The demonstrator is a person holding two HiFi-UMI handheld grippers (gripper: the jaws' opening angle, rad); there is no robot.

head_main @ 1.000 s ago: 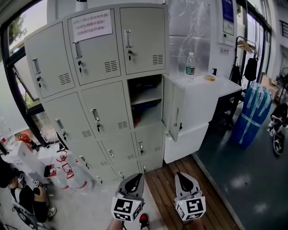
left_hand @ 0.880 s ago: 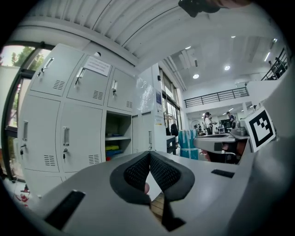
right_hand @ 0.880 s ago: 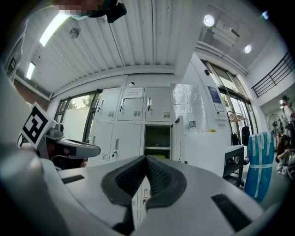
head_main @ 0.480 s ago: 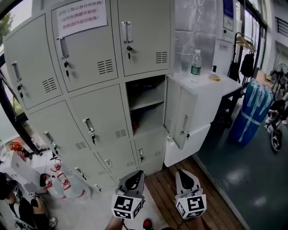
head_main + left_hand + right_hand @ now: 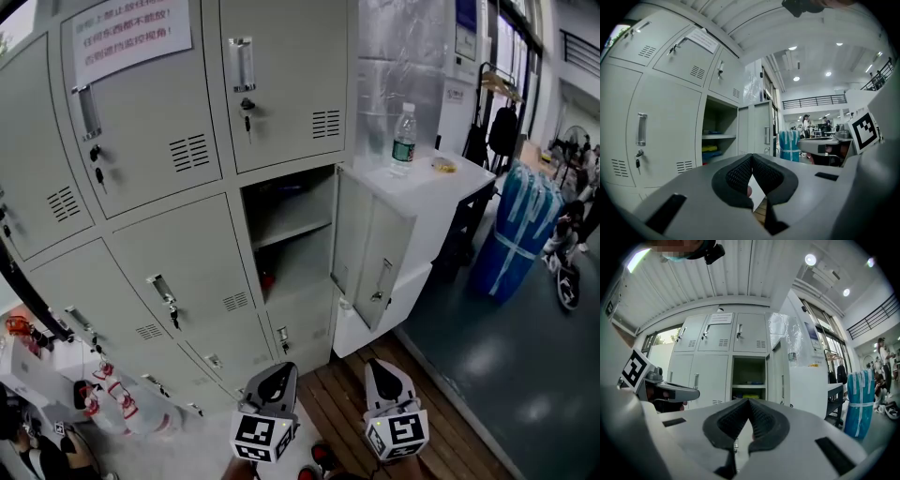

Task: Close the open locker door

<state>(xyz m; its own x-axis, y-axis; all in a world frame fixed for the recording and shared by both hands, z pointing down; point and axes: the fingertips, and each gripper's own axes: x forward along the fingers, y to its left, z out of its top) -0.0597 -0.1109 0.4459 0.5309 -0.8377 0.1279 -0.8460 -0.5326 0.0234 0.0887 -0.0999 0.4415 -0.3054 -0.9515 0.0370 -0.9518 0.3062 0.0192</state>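
left claw: grey two-jaw left gripper (image 5: 273, 374) with a marker cube, jaws pressed together at the tips, holding nothing.
right claw: grey two-jaw right gripper (image 5: 380, 367), just beside the left one, jaws also closed tip to tip, nothing in them.
door: pale grey metal locker door (image 5: 371, 251) with a vertical handle, swung wide open. It's ahead of and above both claws, well apart from them, more on the right claw's side.
compartment: open locker compartment (image 5: 286, 225), straight ahead of the left claw. One shelf, something blue on it, something yellow below.
lockers: pale grey metal locker bank (image 5: 178, 216) ahead and left of the claws. Its other doors are shut.
notice: white paper notice with red print (image 5: 131, 33) on a top door, high above the left claw.
cabinet: white cabinet (image 5: 441, 183) beyond the right claw, just past the door. Clear plastic bottle with green label (image 5: 403, 138) upright on top.
floor: wooden plank flooring (image 5: 337, 403) under the claws.
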